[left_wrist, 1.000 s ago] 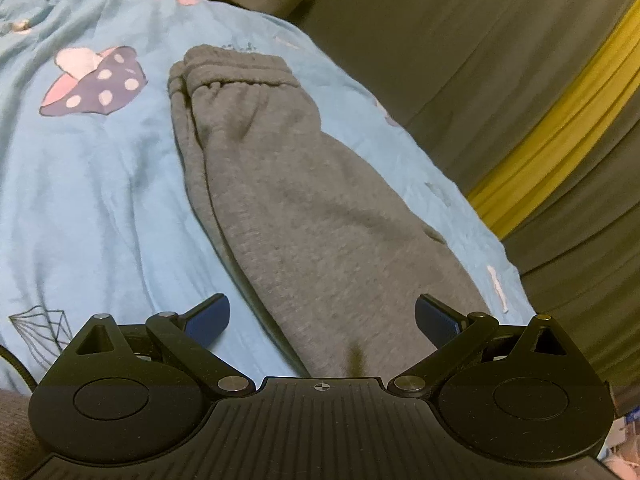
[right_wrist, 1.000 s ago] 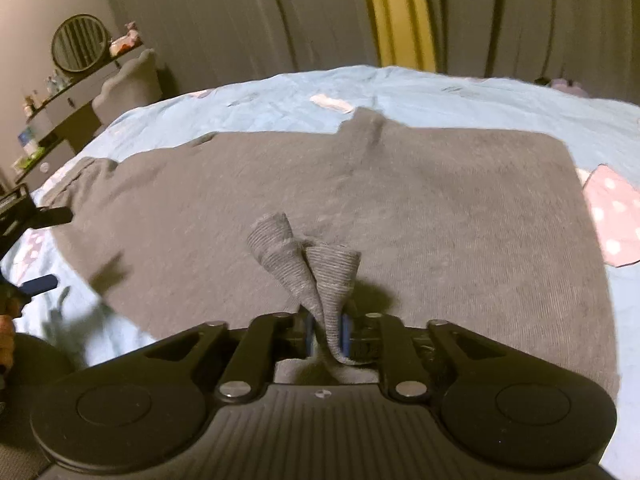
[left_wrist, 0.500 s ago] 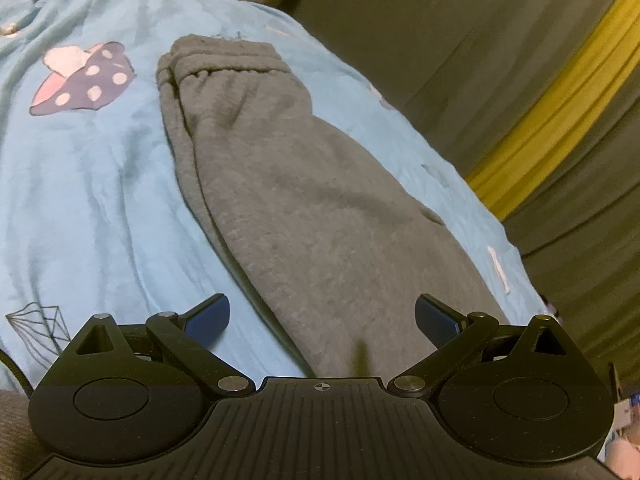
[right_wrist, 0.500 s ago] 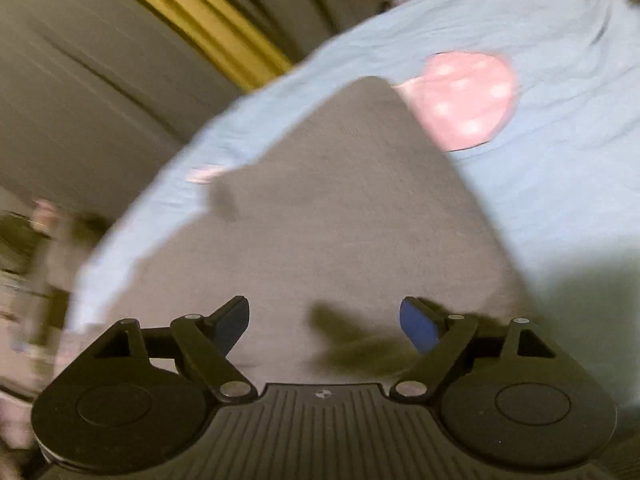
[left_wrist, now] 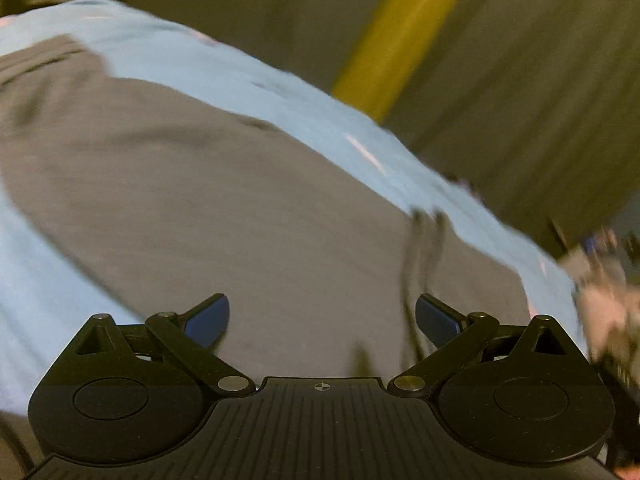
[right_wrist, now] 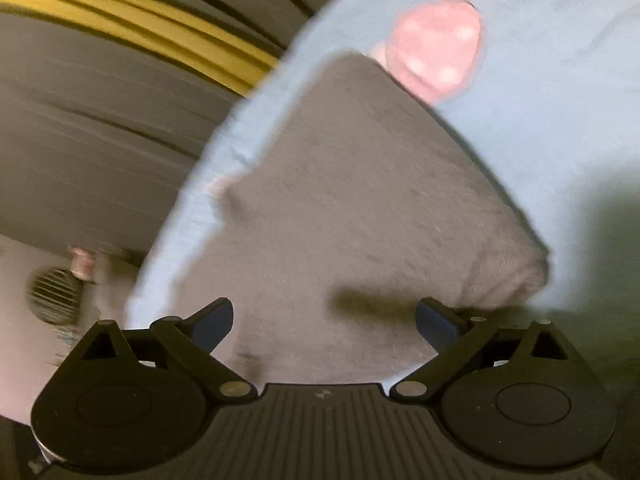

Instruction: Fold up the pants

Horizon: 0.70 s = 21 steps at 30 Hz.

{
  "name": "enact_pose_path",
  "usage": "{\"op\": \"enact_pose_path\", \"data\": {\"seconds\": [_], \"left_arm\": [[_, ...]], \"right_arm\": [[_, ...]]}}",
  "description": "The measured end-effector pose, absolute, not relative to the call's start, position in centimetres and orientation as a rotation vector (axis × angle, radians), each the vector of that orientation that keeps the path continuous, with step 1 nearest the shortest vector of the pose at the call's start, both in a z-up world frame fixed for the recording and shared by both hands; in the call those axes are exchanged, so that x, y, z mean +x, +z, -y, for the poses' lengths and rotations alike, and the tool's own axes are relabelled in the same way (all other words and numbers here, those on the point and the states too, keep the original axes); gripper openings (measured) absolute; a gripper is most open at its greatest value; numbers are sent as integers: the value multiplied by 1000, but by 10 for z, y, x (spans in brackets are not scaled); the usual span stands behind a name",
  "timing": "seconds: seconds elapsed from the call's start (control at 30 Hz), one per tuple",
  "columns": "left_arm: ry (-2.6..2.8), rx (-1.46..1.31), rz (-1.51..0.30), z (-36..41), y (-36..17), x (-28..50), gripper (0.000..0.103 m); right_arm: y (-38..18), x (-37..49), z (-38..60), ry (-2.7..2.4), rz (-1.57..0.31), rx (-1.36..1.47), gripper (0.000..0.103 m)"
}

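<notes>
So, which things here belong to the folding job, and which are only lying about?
Part of the job:
- grey pants, lying flat on the bed
- left gripper, open, above the pants
- right gripper, open, above the pants

Only lying about:
- blue bedsheet
- pink dotted patch on the sheet
- yellow curtain stripe
- round mirror, blurred

light blue bedsheet (left_wrist: 256,80) with a pink dotted print (right_wrist: 438,54), grey pleated curtain (left_wrist: 520,80) with a yellow stripe (left_wrist: 404,28), and a round slatted object (right_wrist: 54,294), blurred, were in view.
</notes>
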<state>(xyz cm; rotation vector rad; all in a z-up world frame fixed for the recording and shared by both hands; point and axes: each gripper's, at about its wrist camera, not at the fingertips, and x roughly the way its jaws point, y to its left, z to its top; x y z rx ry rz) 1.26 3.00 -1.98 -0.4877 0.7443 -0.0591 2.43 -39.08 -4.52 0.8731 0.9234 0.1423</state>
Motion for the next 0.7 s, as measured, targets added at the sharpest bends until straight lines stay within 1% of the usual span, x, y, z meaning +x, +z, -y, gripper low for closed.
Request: {"op": "enact_pose_path", "data": {"seconds": [0.13, 0.2, 0.37, 0.47, 0.53, 0.6, 0.67, 0.7], "left_arm": [[-148, -459, -832, 2, -25, 33, 102], [-176, -464, -848, 13, -28, 40, 102], [-254, -524, -907, 31, -41, 57, 102], [-302, -553, -924, 34, -47, 63, 101], [-301, -538, -928, 35, -50, 67, 95], [-292, -524, -934, 36, -54, 70, 86], [-288, -540, -929, 34, -55, 70, 83], [-288, -551, -929, 34, -54, 70, 75]], "right_arm": [[-28, 17, 389, 80, -845, 769, 98], [-19, 13, 390, 25, -812, 714, 98], [-1, 9, 390, 4, -824, 555, 99], [-1, 14, 388, -11, -819, 475, 99], [-10, 14, 398, -27, -848, 503, 99], [-19, 21, 401, -51, -860, 526, 99], [-21, 26, 399, -55, -851, 522, 99], [-23, 29, 398, -53, -857, 521, 99]]}}
